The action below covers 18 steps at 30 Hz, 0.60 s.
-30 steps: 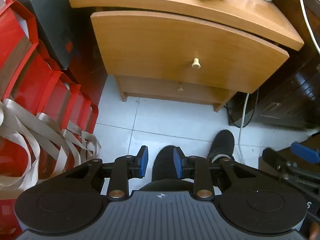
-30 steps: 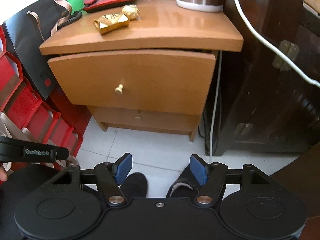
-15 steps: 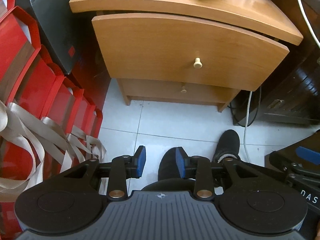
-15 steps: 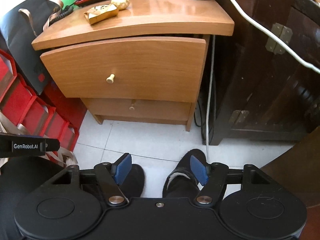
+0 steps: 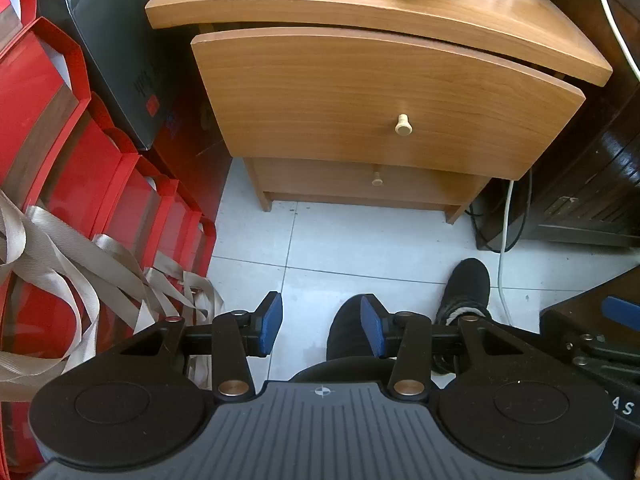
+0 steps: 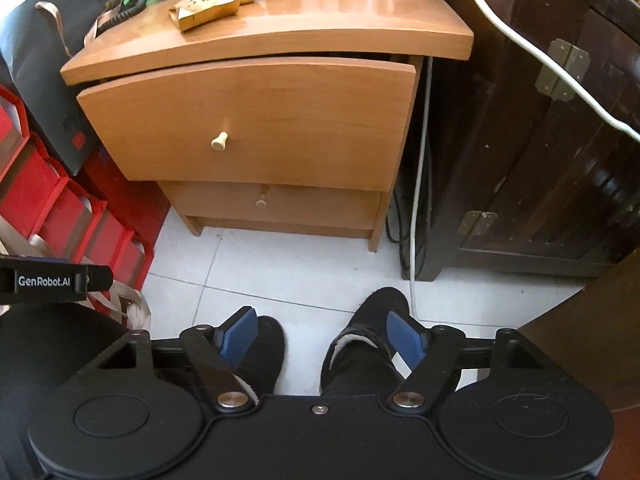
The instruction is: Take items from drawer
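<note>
A wooden bedside cabinet has an upper drawer [image 5: 360, 96] pulled out a little, with a pale round knob [image 5: 403, 124]; it also shows in the right wrist view [image 6: 256, 120], knob [image 6: 220, 141]. A lower drawer [image 5: 360, 184] with a small knob [image 5: 377, 179] is closed. The drawer's inside is hidden. My left gripper [image 5: 322, 326] is open and empty, held above the floor well in front of the cabinet. My right gripper [image 6: 320, 336] is open wider and empty, also back from the cabinet.
Red gift bags [image 5: 80, 168] with beige ribbons stand at the left, a black bag [image 5: 116, 40] behind them. A dark wooden cabinet [image 6: 540, 140] and white cable [image 6: 416, 184] are at the right. A gold packet [image 6: 204, 10], telephone and kettle base sit on top. My feet [image 6: 376, 320] are on the white tiles.
Both grippers have drifted, so the cabinet sits lower and more central in both views. The left gripper's jaws have opened wider. The drawer has not moved.
</note>
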Each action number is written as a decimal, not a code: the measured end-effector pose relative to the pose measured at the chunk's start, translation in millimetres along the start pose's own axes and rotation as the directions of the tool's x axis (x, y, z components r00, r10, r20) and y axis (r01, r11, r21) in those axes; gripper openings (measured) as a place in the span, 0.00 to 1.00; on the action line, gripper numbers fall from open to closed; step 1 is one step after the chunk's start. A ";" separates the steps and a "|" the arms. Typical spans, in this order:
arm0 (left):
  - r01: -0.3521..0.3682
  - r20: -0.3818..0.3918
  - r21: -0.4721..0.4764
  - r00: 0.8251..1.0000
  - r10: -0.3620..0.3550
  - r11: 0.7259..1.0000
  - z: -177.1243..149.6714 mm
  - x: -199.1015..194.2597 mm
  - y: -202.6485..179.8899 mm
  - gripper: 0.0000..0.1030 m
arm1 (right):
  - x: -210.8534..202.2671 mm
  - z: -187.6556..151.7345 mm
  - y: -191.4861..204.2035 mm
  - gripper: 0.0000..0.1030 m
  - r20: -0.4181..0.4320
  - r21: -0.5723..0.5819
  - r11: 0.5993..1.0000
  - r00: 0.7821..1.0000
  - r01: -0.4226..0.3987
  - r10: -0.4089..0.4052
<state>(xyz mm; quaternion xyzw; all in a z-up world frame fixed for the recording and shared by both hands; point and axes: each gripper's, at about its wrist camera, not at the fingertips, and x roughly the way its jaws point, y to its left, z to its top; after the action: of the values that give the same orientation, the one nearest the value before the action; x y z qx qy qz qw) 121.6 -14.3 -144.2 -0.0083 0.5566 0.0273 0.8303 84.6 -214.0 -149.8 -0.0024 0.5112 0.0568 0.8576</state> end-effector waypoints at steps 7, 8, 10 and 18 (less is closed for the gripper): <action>-0.005 -0.004 0.006 1.000 0.005 1.000 -1.4 0.0 -0.5 0.45 | 1.5 1.5 -1.9 0.71 -0.006 0.007 1.000 1.000 -0.007 0.007; -0.005 -0.006 0.007 1.000 0.005 1.000 -1.3 0.3 -0.5 0.45 | 1.7 1.5 -1.4 0.71 -0.007 0.005 1.000 1.000 -0.006 0.006; -0.005 -0.010 0.007 1.000 0.005 1.000 -1.1 0.9 -0.5 0.45 | 2.0 1.7 -1.1 0.71 -0.009 0.004 1.000 1.000 -0.006 0.006; -0.006 -0.015 0.009 1.000 0.006 1.000 -2.5 1.1 -1.2 0.45 | 2.6 2.0 -2.0 0.71 -0.013 0.007 1.000 1.000 -0.010 0.010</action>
<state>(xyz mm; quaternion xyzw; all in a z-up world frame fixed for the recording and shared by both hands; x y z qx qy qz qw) 119.8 -15.6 -146.2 -0.0031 0.5631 0.0275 0.8259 87.8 -215.5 -151.2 0.0025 0.5171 0.0592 0.8539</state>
